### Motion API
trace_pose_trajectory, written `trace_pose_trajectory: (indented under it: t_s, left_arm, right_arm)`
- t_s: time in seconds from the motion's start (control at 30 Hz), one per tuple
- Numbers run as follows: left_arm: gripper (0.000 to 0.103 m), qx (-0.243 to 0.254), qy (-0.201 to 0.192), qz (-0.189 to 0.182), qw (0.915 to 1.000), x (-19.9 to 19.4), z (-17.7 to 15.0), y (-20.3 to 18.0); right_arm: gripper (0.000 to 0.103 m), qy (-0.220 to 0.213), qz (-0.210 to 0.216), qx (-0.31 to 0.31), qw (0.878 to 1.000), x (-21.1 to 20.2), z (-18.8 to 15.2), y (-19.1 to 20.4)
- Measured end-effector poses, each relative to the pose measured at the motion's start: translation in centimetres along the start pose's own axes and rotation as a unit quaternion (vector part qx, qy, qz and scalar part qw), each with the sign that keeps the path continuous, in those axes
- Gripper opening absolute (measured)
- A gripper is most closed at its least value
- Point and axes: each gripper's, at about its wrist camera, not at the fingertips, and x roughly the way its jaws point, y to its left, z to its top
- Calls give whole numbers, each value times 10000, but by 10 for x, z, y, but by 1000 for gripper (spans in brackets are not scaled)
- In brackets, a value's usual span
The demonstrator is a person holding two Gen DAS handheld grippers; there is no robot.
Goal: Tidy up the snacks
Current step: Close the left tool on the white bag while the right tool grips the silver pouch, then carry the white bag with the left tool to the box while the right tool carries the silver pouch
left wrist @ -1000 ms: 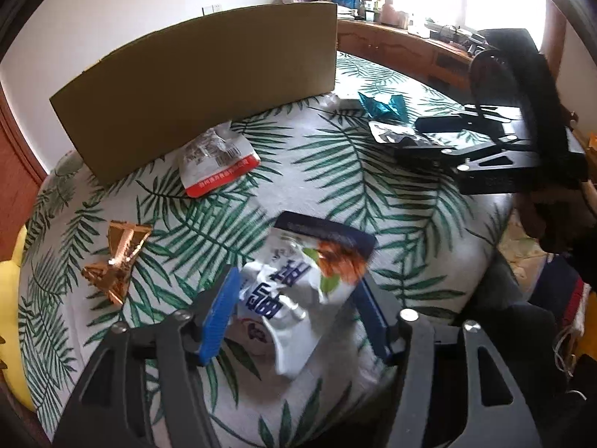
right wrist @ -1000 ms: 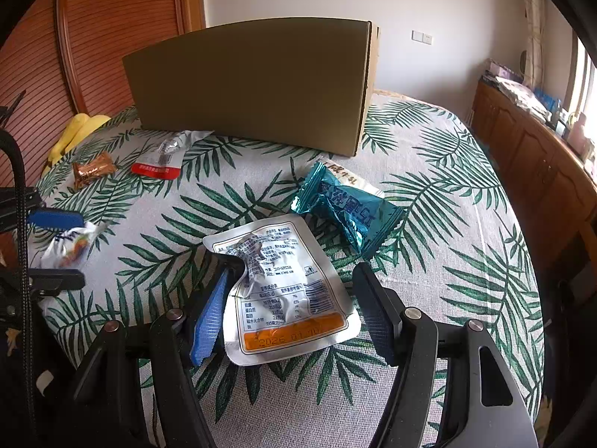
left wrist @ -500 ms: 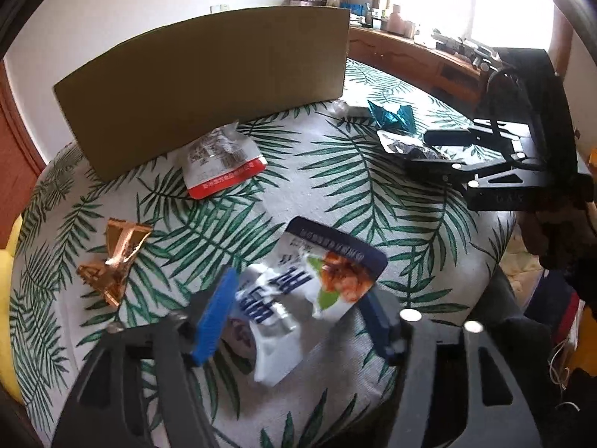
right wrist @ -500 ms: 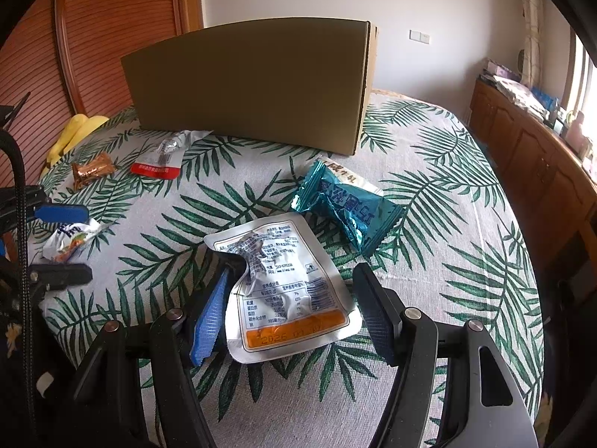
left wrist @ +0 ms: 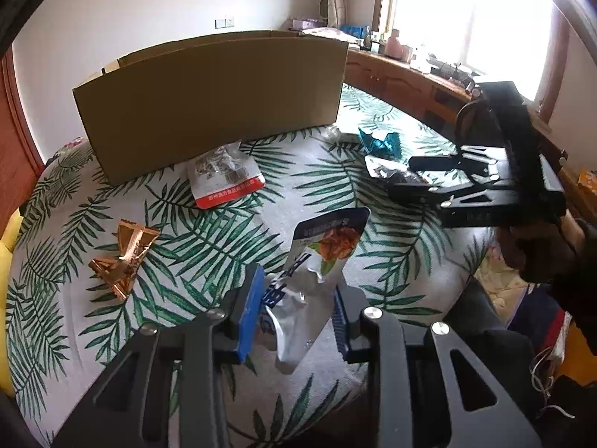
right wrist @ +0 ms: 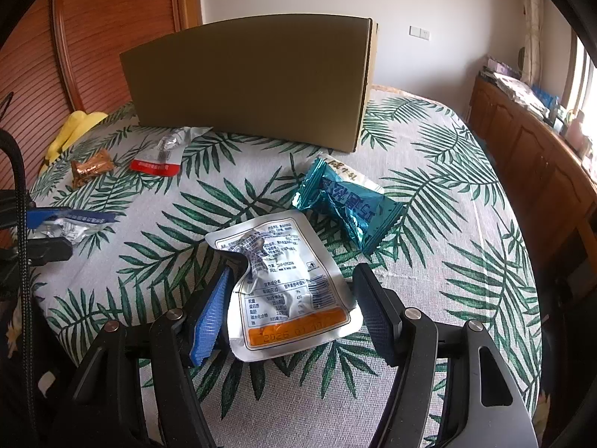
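Note:
My left gripper (left wrist: 298, 287) has a crumpled silver snack pouch (left wrist: 324, 250) with a navy top and an orange food picture between its pads. The jaws are closing and both pads press the pouch, whose top edge stands up off the leaf-print cloth (left wrist: 186, 231). From the right wrist view the same pouch (right wrist: 74, 224) sits pinched in the left gripper (right wrist: 52, 233). My right gripper (right wrist: 294, 272) stands open around a flat silver pouch with an orange band (right wrist: 291, 291), which lies on the cloth.
A tall cardboard box (right wrist: 250, 78) stands at the back of the table. On the cloth lie a white pouch with a red band (left wrist: 224, 175), a copper wrapper (left wrist: 123, 257) and a teal packet (right wrist: 347, 205). A wooden sideboard (right wrist: 530, 142) runs along the right.
The left jaws have narrowed onto the navy-topped pouch, which has crumpled and tipped upright as the left hand rose a little. The right gripper and its pouch have not moved.

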Motion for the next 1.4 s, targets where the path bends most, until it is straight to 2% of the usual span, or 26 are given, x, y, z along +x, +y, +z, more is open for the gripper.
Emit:
trace_pose_trajectory:
  t_s: [0.2, 0.57, 0.97, 1.4]
  left_arm:
    - [30, -22, -98, -14, 9999, -2, 5, -3]
    - [30, -140, -212, -71, 9997, -5, 11, -1]
    - [30, -223, -305, -81, 9993, -12, 15, 2]
    - [30, -296, -608, -40, 9977, -30, 34, 7]
  right_arm:
    - [61, 74, 44, -50, 9999, 0, 2, 2]
    - [59, 171, 247, -175, 9994, -4, 0, 14]
    - [59, -29, 388, 29, 9992, -15, 2, 13]
    - [59, -447, 412, -2, 9982, -48, 23, 17]
